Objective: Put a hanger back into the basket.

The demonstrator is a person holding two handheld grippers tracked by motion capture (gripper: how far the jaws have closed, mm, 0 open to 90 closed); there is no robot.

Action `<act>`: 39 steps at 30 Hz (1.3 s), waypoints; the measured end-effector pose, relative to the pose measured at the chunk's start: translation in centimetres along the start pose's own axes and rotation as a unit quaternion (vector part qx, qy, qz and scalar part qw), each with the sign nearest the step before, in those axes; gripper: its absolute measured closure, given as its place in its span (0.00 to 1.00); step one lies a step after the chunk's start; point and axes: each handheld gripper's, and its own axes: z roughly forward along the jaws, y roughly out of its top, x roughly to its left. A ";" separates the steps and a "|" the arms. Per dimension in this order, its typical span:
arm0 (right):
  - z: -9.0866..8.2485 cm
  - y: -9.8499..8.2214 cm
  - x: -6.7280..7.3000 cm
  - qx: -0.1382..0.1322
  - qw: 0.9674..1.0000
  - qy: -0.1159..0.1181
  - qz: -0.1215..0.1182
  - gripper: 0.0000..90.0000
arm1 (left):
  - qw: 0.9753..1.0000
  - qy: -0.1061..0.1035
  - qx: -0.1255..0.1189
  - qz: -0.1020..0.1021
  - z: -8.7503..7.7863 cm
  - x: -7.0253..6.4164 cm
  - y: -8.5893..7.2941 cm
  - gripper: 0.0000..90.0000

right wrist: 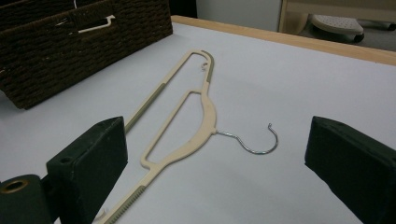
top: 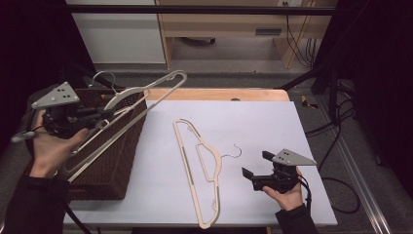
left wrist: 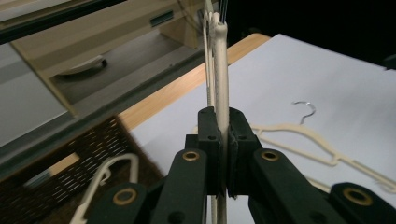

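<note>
Two cream plastic hangers: my left gripper (top: 100,116) clamps one (top: 127,118) at upper left above the woven basket (top: 112,161); my right gripper (top: 253,165), jaws spread, sits beside the flat one (top: 199,168) at lower centre.

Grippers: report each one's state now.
Left gripper: shut on the lifted hanger.
Right gripper: open, holding nothing, jaws on either side of the hanger on the table.

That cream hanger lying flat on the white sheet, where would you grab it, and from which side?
Probably the thick neck of the hanger on the table, where the wire hook joins. It lies flat, so come from above with the jaws straddling that solid part. The open right tool sits just beyond the hook, so it is nearest. The thin bars look harder to pinch.
</note>
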 end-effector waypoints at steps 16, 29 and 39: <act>0.3 -0.1 0.0 -0.001 1.000 0.002 0.004 0.06 | 0.998 0.023 0.026 -0.059 -1.1 7.6 -6.1 0.96; 0.4 -0.2 0.0 0.005 1.000 0.003 0.005 0.06 | 0.994 0.040 0.049 -0.094 -0.9 10.4 -10.3 0.96; 0.4 0.0 0.1 0.005 1.000 0.004 0.003 0.06 | 0.989 0.030 0.095 -0.110 1.8 9.5 -13.0 0.96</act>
